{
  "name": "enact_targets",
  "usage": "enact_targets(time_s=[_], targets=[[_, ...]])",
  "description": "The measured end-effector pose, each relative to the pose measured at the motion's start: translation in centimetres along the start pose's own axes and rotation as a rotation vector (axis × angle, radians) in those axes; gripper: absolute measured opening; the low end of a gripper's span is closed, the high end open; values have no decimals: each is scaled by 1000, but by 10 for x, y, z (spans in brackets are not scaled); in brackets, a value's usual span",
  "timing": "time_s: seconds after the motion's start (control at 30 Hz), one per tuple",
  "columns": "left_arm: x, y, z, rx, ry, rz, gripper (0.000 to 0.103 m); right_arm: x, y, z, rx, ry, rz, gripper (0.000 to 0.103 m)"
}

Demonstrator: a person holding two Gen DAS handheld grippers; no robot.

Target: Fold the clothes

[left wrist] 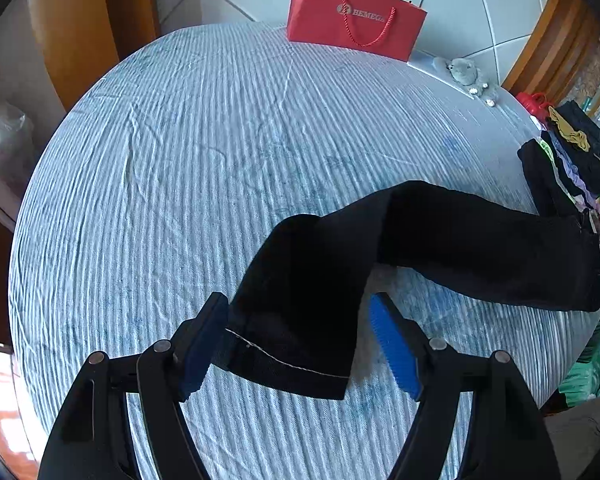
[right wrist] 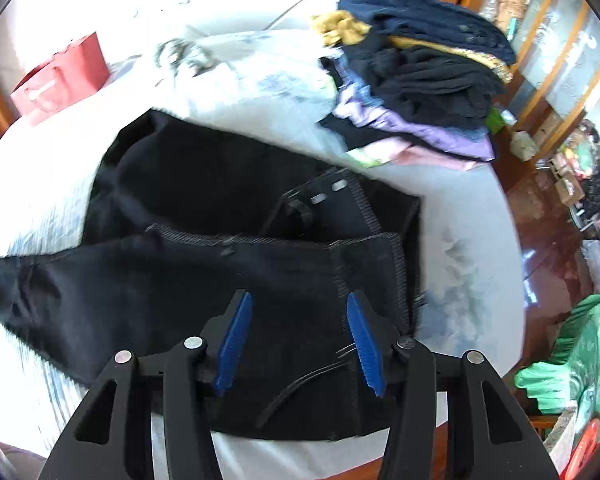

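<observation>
**Black trousers lie bent on the striped bed, both claws spread above them**

The black trousers (left wrist: 440, 240) lie on the bed (left wrist: 180, 160), which is covered with a blue-and-white striped sheet. In the left wrist view one leg runs from the hem towards the middle of the bed, bends, and carries on towards the pile of folded clothes (left wrist: 572, 160) at the bed's edge.

The left claw (left wrist: 300, 348) hangs over the hem end of that leg. Its jaws stand wide apart; the hem with its pale stitching lies between them, and the blue pads (left wrist: 396, 344) do not press on the cloth.

The right claw (right wrist: 298, 344) hangs over the waist end of the trousers (right wrist: 220, 264), where the waistband, a belt loop and two pale tabs show. Its jaws are also apart, with dark cloth beneath and between them, and the blue pads (right wrist: 234, 340) are clear of it. This view is blurred.

The pile of clothes (right wrist: 420, 72) in navy, black, mustard and lilac sits just beyond the waistband. A red paper bag (left wrist: 354, 18) stands at the far edge of the bed, well apart from the trousers, with a small grey soft toy (left wrist: 466, 72) near it.
</observation>
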State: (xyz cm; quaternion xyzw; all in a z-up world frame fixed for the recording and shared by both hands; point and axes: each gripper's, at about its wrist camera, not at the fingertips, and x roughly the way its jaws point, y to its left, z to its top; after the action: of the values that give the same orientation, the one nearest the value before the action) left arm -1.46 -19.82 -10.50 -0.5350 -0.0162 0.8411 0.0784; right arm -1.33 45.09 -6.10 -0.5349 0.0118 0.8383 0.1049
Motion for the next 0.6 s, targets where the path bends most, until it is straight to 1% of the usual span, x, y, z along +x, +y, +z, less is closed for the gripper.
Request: enact_targets(time_s=[0.1,0.17,0.23,0.33,0.37,0.4,0.43,0.47,0.53,0.6], targets=[[10,2,-2,-9,16,96,76,7,14,-5,4,23,50,49],[20,18,-3,-78,34,124,76,18,19,-6,10,44,75,49],[24,34,-7,-139,45,102,76,25,26,-7,14,62,96,49],[35,46,-10,-163,89,50,76,28,46,-10,-10,76,122,49],[39,46,-8,-164,99,17,69,28,56,-11,-20,81,148,49],[42,46,-7,-166,109,-16,58,28,67,-11,-30,86,175,49],[42,46,-4,-173,105,-46,39,28,84,-10,-59,88,213,49],[41,47,1,-183,93,-59,36,27,101,-9,-88,89,252,49],[33,54,13,-201,44,-55,34,25,138,-5,-158,86,326,46],[24,69,27,-258,2,-99,34,21,183,1,-245,78,402,44]])
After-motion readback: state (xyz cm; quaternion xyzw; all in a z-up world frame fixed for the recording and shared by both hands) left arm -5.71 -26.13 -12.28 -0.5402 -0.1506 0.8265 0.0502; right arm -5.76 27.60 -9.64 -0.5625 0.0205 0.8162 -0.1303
